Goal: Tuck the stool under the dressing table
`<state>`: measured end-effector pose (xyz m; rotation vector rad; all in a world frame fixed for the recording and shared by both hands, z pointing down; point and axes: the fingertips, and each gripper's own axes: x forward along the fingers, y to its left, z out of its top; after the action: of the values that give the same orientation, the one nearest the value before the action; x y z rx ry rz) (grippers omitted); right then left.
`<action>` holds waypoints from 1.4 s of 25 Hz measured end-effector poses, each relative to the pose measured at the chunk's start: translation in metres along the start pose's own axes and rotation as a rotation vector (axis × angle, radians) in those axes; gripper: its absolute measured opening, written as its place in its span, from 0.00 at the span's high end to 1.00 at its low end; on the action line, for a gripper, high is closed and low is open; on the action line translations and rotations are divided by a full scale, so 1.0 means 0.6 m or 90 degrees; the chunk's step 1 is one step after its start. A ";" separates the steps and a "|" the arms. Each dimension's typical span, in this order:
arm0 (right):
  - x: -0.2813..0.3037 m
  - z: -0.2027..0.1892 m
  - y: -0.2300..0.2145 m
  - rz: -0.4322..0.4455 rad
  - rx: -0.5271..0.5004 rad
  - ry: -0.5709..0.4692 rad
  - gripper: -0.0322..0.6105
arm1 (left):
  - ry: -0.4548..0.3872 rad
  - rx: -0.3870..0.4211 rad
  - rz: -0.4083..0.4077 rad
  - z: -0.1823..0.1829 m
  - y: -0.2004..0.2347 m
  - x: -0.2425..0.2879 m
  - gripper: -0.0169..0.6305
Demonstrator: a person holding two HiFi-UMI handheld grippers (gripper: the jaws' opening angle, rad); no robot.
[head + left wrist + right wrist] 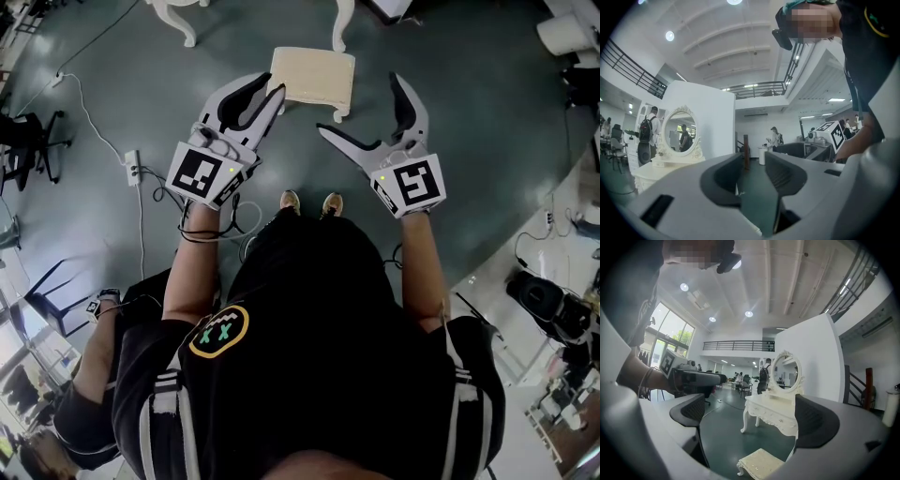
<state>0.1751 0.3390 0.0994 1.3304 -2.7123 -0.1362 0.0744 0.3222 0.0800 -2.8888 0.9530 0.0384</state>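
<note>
Nearest the camera, the person is holding both tools level at waist height, neither touching anything. The left gripper (266,92) is standing only a crack open, with bare floor showing through the slit. The right gripper (361,105) is gaping as wide as it goes, also empty.

Just past the person's shoes (291,200), the cream stool (312,78) is sitting on the green floor (450,141), square to the person and between the two tools. Beyond it, the dressing table (771,412) is standing with its oval mirror (786,372) — the stool seems still short of the front legs, though the steep head view is making that gap hard to judge.

The step in hand is probably getting a hold. It would go best with both tools lowering to the seat's side edges, the left opening wider first, then pushing evenly so the stool is sliding straight between the legs — not skewing into one.
</note>
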 end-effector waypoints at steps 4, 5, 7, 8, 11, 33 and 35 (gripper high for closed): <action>-0.002 0.001 -0.004 -0.002 0.001 -0.002 0.02 | 0.022 0.020 -0.036 0.004 -0.024 0.016 0.29; -0.003 0.002 -0.004 -0.002 0.000 -0.003 0.02 | 0.023 0.021 -0.039 0.007 -0.030 0.018 0.26; -0.005 0.001 -0.004 0.000 -0.001 -0.003 0.02 | 0.019 0.019 -0.045 0.010 -0.035 0.017 0.20; -0.005 0.001 -0.004 0.000 -0.001 -0.002 0.02 | 0.017 0.020 -0.049 0.011 -0.037 0.015 0.18; -0.006 0.000 -0.005 0.001 -0.003 0.000 0.02 | 0.024 0.037 -0.055 0.008 -0.038 0.013 0.15; 0.083 -0.273 -0.094 -0.045 0.069 0.175 0.02 | 0.205 -0.014 -0.020 -0.286 0.093 0.060 0.15; 0.109 -0.338 -0.134 -0.054 0.078 0.199 0.02 | 0.233 -0.022 -0.006 -0.352 0.121 0.090 0.15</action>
<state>0.2276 0.2325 0.2939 1.3668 -2.4373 0.2175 0.0731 0.2104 0.2806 -2.9904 0.9946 -0.4943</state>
